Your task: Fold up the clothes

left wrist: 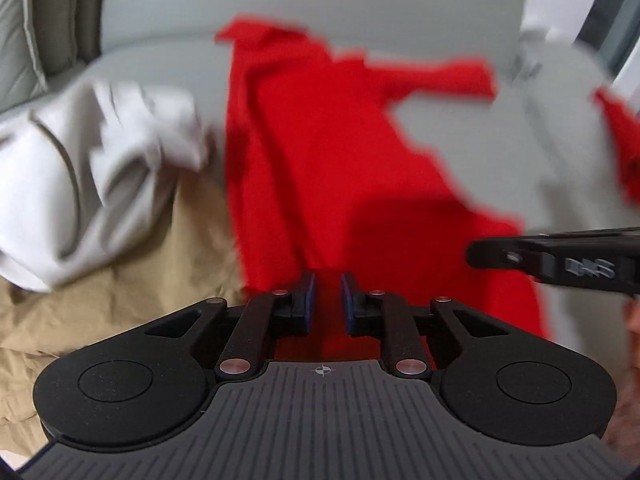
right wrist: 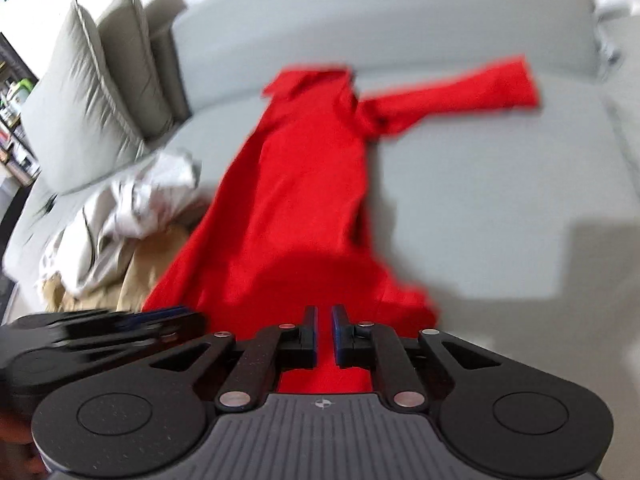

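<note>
Red fabric dominates both views: a bright red long-sleeved garment lies spread lengthwise on the pale grey-green cushioned sofa seat, its collar end far from the cameras and one sleeve stretched out to the right. The near hem reaches both tools. The left hand-held gripper, seen from its own camera, has its blue-padded jaws drawn nearly together with red cloth showing in the narrow gap; whether the pads actually pinch the cloth cannot be told from the blurred picture. The right hand-held gripper likewise stands over the hem with its jaws close together, and red cloth fills the slit between them; it counts as closed, though a firm grip on the cloth is not clear. In the left wrist view the right tool enters from the right edge, above the red hem. Left of the garment lies a crumpled white cloth resting on a tan wrinkled fabric. Grey-green piped back cushions stand at the far left of the sofa.
</note>
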`<action>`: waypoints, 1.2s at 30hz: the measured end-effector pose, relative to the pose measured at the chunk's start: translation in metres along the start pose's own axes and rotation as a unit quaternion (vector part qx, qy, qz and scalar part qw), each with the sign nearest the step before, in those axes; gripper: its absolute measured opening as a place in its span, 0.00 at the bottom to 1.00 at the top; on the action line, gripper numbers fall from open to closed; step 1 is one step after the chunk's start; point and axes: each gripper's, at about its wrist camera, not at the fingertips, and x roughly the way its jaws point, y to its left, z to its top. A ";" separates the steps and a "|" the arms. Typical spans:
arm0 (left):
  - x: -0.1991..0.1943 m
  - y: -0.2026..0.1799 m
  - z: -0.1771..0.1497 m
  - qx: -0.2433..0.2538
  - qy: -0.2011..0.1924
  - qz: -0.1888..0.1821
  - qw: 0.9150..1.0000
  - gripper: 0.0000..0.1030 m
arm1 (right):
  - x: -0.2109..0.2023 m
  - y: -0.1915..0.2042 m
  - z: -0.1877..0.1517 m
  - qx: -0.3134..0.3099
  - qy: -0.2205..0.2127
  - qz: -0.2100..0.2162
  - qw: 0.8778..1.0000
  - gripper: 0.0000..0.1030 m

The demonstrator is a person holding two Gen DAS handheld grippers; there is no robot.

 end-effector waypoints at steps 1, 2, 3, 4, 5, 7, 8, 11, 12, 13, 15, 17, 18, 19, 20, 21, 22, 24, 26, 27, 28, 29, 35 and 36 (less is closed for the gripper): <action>-0.006 0.000 0.000 0.001 -0.014 0.020 1.000 0.07 | 0.000 0.003 -0.007 -0.024 -0.012 -0.019 0.999 0.00; -0.014 0.001 -0.001 0.004 -0.031 0.057 0.998 0.06 | -0.004 0.006 -0.010 -0.035 -0.021 -0.032 0.999 0.00; -0.027 0.003 -0.003 0.003 -0.061 0.105 0.993 0.07 | -0.007 0.007 -0.011 -0.036 -0.027 -0.045 0.998 0.00; -0.040 0.004 -0.004 0.002 -0.090 0.153 0.984 0.07 | -0.014 0.009 -0.013 -0.034 -0.041 -0.068 0.996 0.00; -0.054 0.006 -0.005 -0.001 -0.118 0.197 0.973 0.08 | -0.021 0.008 -0.014 -0.033 -0.054 -0.078 0.995 0.00; -0.075 0.030 -0.005 -0.058 -0.114 0.157 0.979 0.12 | -0.040 0.003 -0.017 -0.022 -0.085 -0.093 0.992 0.11; -0.078 0.037 -0.006 -0.068 -0.109 0.146 0.981 0.13 | -0.047 -0.004 -0.017 -0.009 -0.094 -0.084 0.992 0.18; -0.089 0.044 -0.021 -0.101 -0.085 0.077 0.988 0.22 | -0.055 -0.026 -0.019 0.037 -0.096 -0.055 0.993 0.30; -0.089 0.040 -0.026 -0.105 -0.076 0.049 0.990 0.29 | -0.052 -0.035 -0.018 0.060 -0.086 -0.042 0.994 0.36; -0.086 0.034 -0.025 -0.098 -0.072 0.046 0.992 0.32 | -0.047 -0.044 -0.018 0.088 -0.077 -0.026 0.993 0.37; -0.082 0.026 -0.023 -0.079 -0.069 0.046 0.993 0.36 | -0.039 -0.053 -0.021 0.119 -0.069 0.007 0.990 0.40; -0.078 0.022 -0.020 -0.059 -0.068 0.051 0.995 0.36 | -0.030 -0.058 -0.024 0.146 -0.059 0.041 0.987 0.47; -0.073 0.022 -0.022 -0.063 -0.065 0.051 0.995 0.36 | -0.025 -0.060 -0.026 0.160 -0.056 0.058 0.984 0.47; -0.067 0.020 -0.024 -0.066 -0.063 0.053 0.994 0.36 | -0.017 -0.061 -0.027 0.178 -0.064 0.073 0.979 0.47; -0.065 0.020 -0.027 -0.067 -0.062 0.056 0.994 0.36 | -0.014 -0.058 -0.028 0.185 -0.071 0.082 0.977 0.46; -0.063 0.020 -0.028 -0.068 -0.060 0.058 0.994 0.36 | -0.010 -0.058 -0.028 0.190 -0.073 0.088 0.975 0.38; -0.063 0.020 -0.030 -0.070 -0.058 0.057 0.994 0.36 | -0.004 -0.058 -0.030 0.202 -0.077 0.090 0.972 0.29; -0.061 0.021 -0.032 -0.071 -0.055 0.061 0.994 0.36 | -0.003 -0.062 -0.033 0.233 -0.080 0.086 0.965 0.09; -0.052 0.024 -0.031 -0.074 -0.046 0.065 0.994 0.35 | -0.008 -0.060 -0.034 0.241 -0.088 0.074 0.964 0.08; -0.049 0.025 -0.031 -0.077 -0.042 0.065 0.994 0.35 | -0.013 -0.057 -0.034 0.235 -0.095 0.064 0.965 0.08; -0.048 0.026 -0.032 -0.082 -0.037 0.062 0.994 0.35 | -0.023 -0.053 -0.033 0.224 -0.105 0.050 0.968 0.07; -0.047 0.027 -0.032 -0.085 -0.034 0.059 0.994 0.35 | -0.032 -0.050 -0.032 0.214 -0.114 0.037 0.969 0.06; -0.046 0.023 -0.036 -0.085 -0.008 0.033 0.996 0.37 | -0.049 -0.053 -0.023 0.187 -0.086 0.016 0.978 0.13; -0.046 0.023 -0.037 -0.083 -0.005 0.032 0.996 0.39 | -0.048 -0.054 -0.022 0.194 -0.075 0.013 0.978 0.26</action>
